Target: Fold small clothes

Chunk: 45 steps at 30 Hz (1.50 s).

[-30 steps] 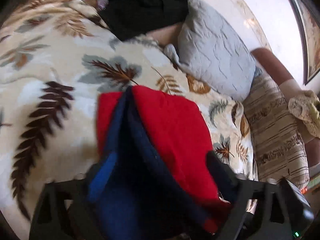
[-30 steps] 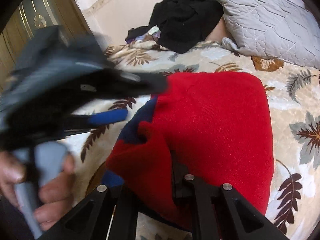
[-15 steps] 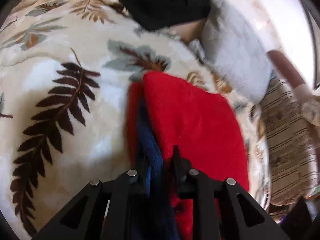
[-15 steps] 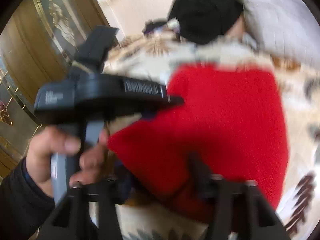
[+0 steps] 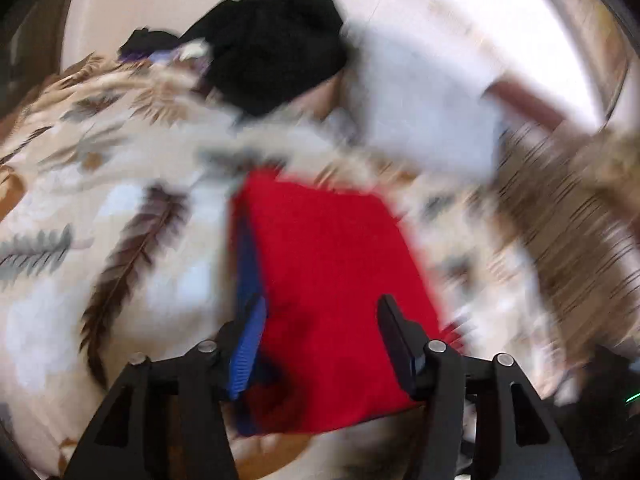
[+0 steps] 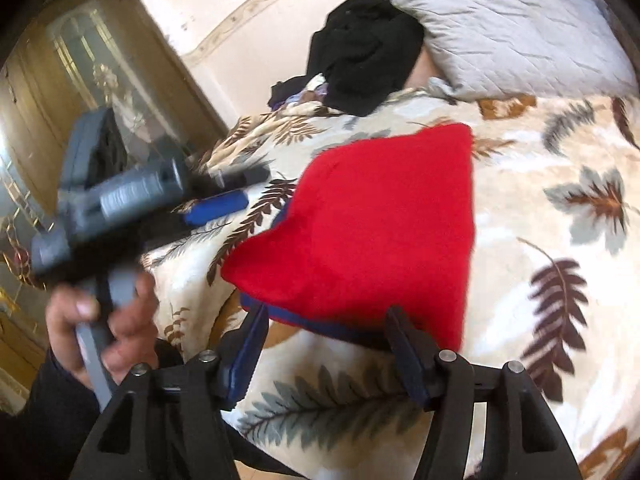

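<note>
A folded red garment with a navy blue edge lies flat on the leaf-patterned blanket; it also shows in the right wrist view. My left gripper is open, its fingers spread above the garment's near end, holding nothing. The view is motion-blurred. My right gripper is open at the garment's near edge, empty. The left gripper also shows in the right wrist view, held in a hand, left of the garment.
A black clothes pile and a grey quilted pillow lie at the bed's far end. A striped cushion is at right in the left wrist view. A wooden cabinet stands left of the bed.
Both grippers have opened and let go of the red garment, which now lies folded flat on the blanket. Both grippers have drawn back from it.
</note>
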Tool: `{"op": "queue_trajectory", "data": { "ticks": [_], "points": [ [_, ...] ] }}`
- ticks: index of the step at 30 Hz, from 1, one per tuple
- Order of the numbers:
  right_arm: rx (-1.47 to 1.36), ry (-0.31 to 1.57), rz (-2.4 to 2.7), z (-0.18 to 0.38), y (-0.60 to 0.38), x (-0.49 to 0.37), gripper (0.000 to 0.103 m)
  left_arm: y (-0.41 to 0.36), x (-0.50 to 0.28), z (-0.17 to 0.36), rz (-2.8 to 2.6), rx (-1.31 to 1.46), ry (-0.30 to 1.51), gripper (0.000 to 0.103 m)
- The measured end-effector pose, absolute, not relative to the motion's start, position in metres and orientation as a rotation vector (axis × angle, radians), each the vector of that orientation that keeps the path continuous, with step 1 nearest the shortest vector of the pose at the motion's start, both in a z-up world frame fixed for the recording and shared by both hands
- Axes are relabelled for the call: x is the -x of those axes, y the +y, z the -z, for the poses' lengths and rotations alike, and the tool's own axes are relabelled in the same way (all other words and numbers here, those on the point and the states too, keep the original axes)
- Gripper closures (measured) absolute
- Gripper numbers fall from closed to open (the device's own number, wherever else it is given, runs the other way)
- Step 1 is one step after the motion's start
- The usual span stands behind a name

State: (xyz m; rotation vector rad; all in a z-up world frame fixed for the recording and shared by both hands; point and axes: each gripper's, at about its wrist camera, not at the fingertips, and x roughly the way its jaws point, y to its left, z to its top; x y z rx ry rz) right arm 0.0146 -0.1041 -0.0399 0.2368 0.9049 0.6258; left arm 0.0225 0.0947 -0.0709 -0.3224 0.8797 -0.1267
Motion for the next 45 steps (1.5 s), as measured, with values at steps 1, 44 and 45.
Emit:
{"op": "queue_trajectory", "data": {
  "ticks": [1,44,45],
  "points": [
    [-0.252,0.907,-0.626,0.040,-0.108,-0.013,0.038,0.099,-0.026,0.091,0.073,0.318,0.955,0.069],
    [-0.460,0.980,-0.557,0.075,-0.169,-0.013,0.036,0.107,-0.017,0.101,-0.041,0.251,0.962,0.049],
    [-0.463,0.980,-0.556,0.074,-0.169,-0.014,0.036,0.106,-0.016,0.099,-0.041,0.246,0.962,0.049]
  ]
}}
